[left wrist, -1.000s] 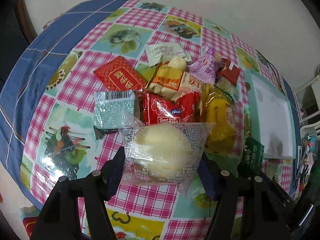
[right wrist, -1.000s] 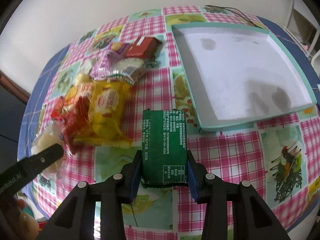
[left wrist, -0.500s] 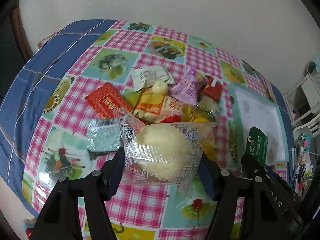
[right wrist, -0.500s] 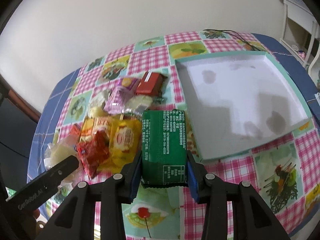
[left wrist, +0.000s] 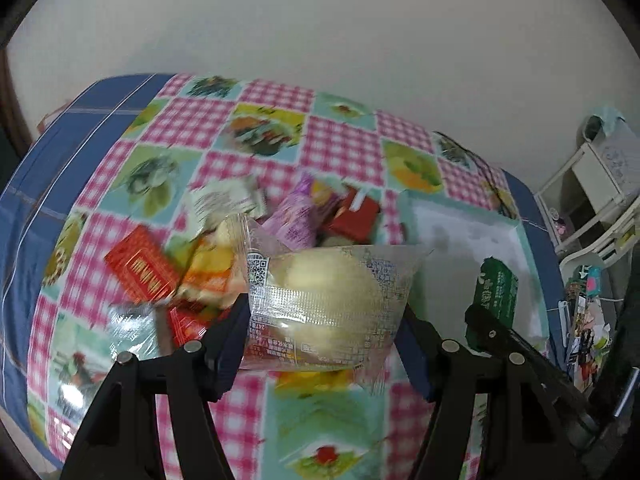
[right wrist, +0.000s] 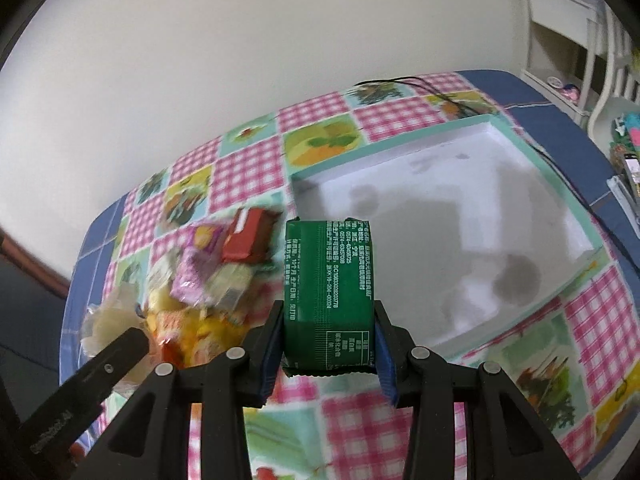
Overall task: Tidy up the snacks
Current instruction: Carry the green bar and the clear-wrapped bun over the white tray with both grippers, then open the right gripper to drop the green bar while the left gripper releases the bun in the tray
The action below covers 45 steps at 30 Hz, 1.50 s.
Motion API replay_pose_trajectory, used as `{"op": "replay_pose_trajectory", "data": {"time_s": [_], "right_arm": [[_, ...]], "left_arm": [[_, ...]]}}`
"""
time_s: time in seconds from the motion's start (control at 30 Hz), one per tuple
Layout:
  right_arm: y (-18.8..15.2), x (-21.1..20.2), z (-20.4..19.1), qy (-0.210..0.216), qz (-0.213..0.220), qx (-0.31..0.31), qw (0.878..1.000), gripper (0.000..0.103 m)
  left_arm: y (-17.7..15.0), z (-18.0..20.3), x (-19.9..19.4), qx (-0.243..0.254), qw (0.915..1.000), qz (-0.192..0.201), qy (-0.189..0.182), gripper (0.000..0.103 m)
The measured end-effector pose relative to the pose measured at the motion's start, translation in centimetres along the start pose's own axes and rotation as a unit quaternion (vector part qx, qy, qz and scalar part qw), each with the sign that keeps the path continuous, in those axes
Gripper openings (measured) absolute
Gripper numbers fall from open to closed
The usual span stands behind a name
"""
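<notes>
My left gripper [left wrist: 320,320] is shut on a clear packet with a pale round bun [left wrist: 326,292], held above the table. My right gripper [right wrist: 328,332] is shut on a green snack packet [right wrist: 328,276], also lifted; the same green snack packet [left wrist: 494,294] shows at the right of the left wrist view. A pile of snacks [left wrist: 224,248] lies on the checked tablecloth: a red packet [left wrist: 140,270], a purple one [left wrist: 292,220], a dark red box [left wrist: 354,218]. The white tray with a teal rim [right wrist: 456,136] lies on the right, with nothing in it.
The table stands against a white wall [left wrist: 320,32]. A black cable [right wrist: 400,80] runs along the table's far edge by the tray. A white shelf unit [right wrist: 560,32] stands past the table's right end. The left gripper's finger [right wrist: 116,354] shows at the right wrist view's lower left.
Both grippers have risen with their packets and tilted up, so the table looks farther and more wall shows. The green packet now sits closer to the tray's near-left corner.
</notes>
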State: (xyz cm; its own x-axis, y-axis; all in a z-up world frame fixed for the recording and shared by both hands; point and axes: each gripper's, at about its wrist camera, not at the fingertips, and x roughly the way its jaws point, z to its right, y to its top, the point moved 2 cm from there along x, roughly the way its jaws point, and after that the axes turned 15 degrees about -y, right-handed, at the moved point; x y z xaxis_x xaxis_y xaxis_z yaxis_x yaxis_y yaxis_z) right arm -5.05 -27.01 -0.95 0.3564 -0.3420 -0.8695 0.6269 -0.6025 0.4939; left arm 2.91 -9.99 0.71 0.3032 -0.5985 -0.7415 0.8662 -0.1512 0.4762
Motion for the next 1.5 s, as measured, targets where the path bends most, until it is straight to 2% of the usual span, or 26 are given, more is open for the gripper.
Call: {"op": "replay_pose_trajectory", "data": {"time_s": [0.47, 0.63, 0.77, 1.1, 1.5], "right_arm": [[5.0, 3.1, 5.9, -0.057, 0.006, 0.063, 0.996, 0.043], [6.4, 4.3, 8.3, -0.076, 0.008, 0.085, 0.993, 0.043], [6.8, 5.3, 9.5, -0.075, 0.004, 0.095, 0.993, 0.043], [8.1, 7.8, 11.1, -0.097, 0.001, 0.092, 0.991, 0.043], [8.9, 10.8, 10.6, -0.108, -0.008, 0.078, 0.991, 0.043]], "left_arm": [[3.6, 6.9, 6.1, 0.081, 0.9966, -0.002, -0.013, 0.069], [4.3, 9.0, 8.4, 0.094, 0.9953, -0.005, -0.023, 0.070], [4.3, 10.3, 10.3, 0.105, 0.9939, -0.014, -0.030, 0.070], [4.5, 10.9, 13.9, 0.111, 0.9928, -0.022, -0.041, 0.070], [4.8, 10.5, 17.2, 0.111, 0.9924, -0.028, -0.044, 0.070]]}}
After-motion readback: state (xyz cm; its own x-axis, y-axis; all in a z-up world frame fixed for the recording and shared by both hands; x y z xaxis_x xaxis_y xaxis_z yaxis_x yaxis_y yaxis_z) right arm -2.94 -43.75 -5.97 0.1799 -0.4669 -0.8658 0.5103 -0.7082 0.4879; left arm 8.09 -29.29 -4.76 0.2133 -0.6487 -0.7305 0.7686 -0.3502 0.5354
